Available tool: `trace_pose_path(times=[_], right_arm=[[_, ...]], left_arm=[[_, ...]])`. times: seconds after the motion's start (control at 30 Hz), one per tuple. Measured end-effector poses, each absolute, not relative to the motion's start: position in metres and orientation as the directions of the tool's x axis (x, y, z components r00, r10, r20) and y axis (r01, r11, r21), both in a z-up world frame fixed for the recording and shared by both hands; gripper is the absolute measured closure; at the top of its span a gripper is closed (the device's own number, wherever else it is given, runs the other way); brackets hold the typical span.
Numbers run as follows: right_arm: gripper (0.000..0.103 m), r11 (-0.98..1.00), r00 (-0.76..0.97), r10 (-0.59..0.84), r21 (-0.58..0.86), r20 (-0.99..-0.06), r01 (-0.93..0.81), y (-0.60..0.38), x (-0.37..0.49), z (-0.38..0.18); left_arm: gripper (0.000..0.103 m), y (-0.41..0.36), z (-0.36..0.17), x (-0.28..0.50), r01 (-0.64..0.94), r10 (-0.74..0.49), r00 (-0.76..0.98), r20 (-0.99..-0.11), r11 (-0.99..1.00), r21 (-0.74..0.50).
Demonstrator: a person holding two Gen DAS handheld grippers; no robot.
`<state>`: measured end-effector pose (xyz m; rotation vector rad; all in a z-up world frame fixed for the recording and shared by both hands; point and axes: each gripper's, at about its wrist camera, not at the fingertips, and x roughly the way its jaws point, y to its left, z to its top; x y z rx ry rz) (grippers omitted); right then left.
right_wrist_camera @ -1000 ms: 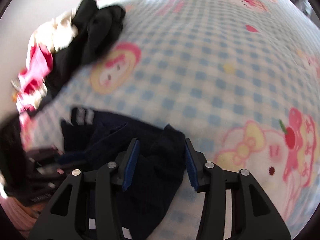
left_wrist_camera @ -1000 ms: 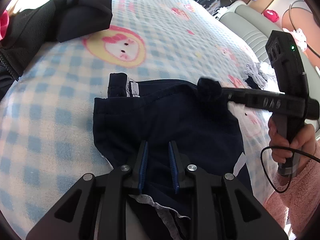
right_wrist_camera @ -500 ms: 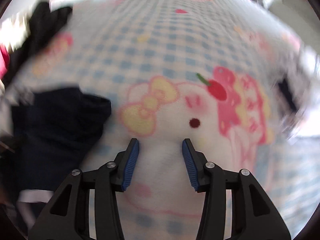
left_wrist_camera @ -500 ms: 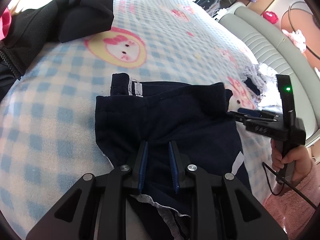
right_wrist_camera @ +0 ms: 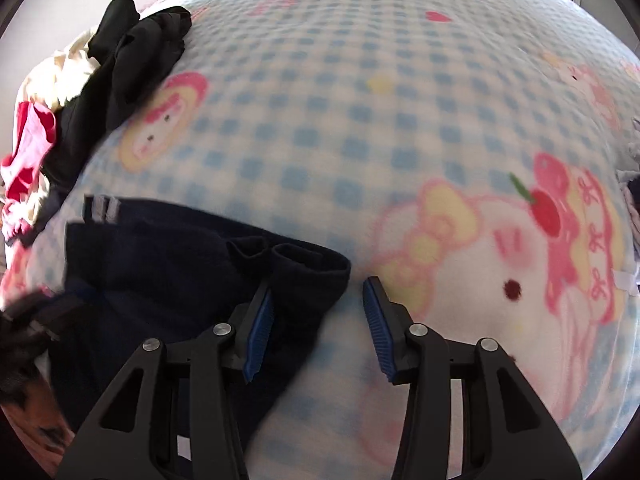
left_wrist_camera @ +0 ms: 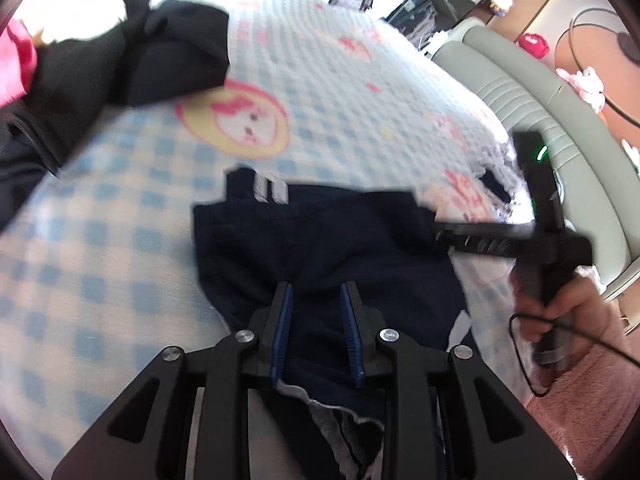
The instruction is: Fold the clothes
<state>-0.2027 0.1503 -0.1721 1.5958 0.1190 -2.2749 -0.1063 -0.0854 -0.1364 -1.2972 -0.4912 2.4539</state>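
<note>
Left wrist view: the navy garment [left_wrist_camera: 328, 248] lies centre frame on the checked blanket [left_wrist_camera: 100, 240]. The left gripper [left_wrist_camera: 316, 312], jaws narrow and just opening, has its cloth between them. The right gripper [right_wrist_camera: 318, 316] stands parted over the garment's right edge, gripping nothing.

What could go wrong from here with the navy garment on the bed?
1. The left tool has just been opening, with the navy garment between its pads but apparently not pinched; the fold it held may spring loose.
2. The right tool is open at the garment's rumpled right edge; closing there may catch only one layer, or the checked blanket with it.
3. The black clothes pile lies close by, so a wide fold could drag into it.
</note>
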Motion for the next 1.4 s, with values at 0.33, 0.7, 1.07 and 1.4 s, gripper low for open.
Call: trace_pose_path(times=[0.33,0.7,1.07,1.4], right_arm=[[0.058,-0.977,-0.412,-0.142,0.059,-0.9,0.206,0.205,-0.183,-0.152],[0.051,-0.941,-0.383,-0.27,0.157,-0.883,0.301,0.176,-0.186,-0.149],[0.057,-0.977,-0.457,-0.21,0.165,-0.864,0.136,0.224,-0.169,-0.137],[0.055,-0.958,-0.393,-0.281,0.232,-0.876,0.169,0.21,-0.194,-0.156]], left_arm=[[0.071,-0.114,-0.139,-0.114,-0.038,0.405,-0.561,-0.722,-0.884,-0.466],[0.071,-0.112,-0.154,-0.134,-0.001,0.384,-0.501,-0.775,-0.896,-0.443],[0.061,-0.113,-0.153,-0.135,0.006,0.369,-0.507,-0.779,-0.902,-0.431],[0.061,-0.097,-0.152,-0.152,-0.01,0.258,-0.49,-0.833,-0.957,-0.29]])
